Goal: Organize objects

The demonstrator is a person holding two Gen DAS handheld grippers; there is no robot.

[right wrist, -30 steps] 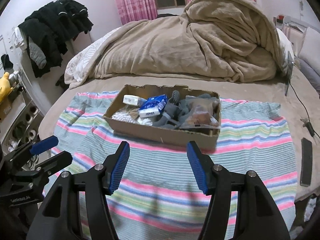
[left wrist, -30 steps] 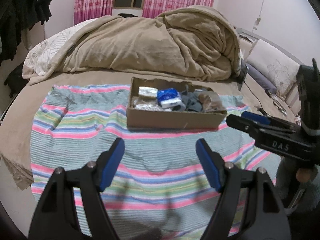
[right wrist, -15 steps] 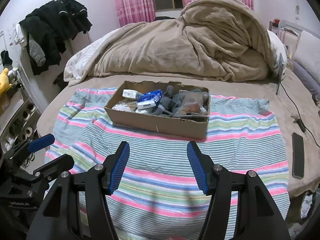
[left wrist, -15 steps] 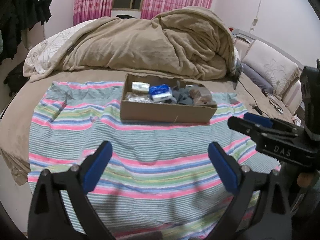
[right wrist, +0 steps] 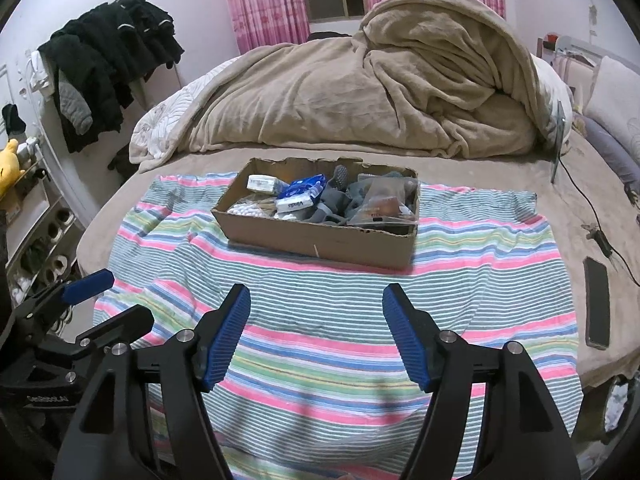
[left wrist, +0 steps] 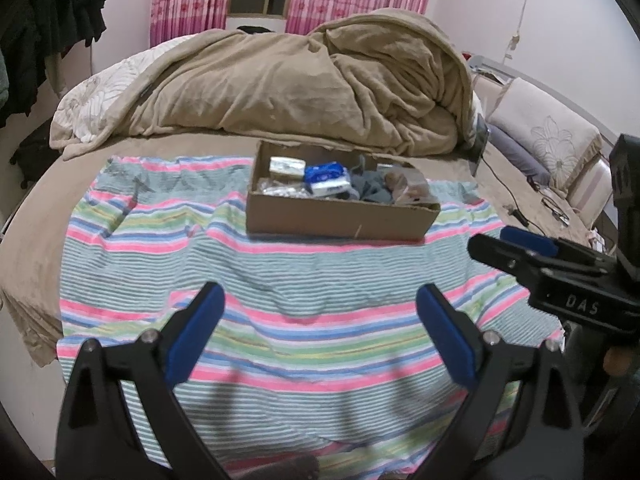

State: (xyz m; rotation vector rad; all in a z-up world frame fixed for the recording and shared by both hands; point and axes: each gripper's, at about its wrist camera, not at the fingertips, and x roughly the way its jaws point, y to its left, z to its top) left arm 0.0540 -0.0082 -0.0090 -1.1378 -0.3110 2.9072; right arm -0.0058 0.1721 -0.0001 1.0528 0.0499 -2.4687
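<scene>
Cardboard box (right wrist: 320, 236) sits centre frame in both views, on the far half of a striped cloth (right wrist: 328, 344) spread over the bed. Small items are all inside the box: white packet (right wrist: 262, 183) upper left, blue pack (right wrist: 302, 192) beside it, cotton swabs (right wrist: 250, 210) at the near-left wall, grey cloth pieces (right wrist: 336, 202) in the middle, clear bag (right wrist: 384, 204) at right. No loose item on the cloth. Left gripper (left wrist: 320, 328) low centre of its view, fingers wide apart, empty. Right gripper (right wrist: 316, 336) likewise spread, holding nothing, well short of the box. Judgement: scene fits either items gathered into the box with both grippers standing off, or a full box awaiting sorting; frames do not settle which, so no next move is fixed. A dark phone (right wrist: 597, 304) lies at right edge, off the cloth.
</scene>
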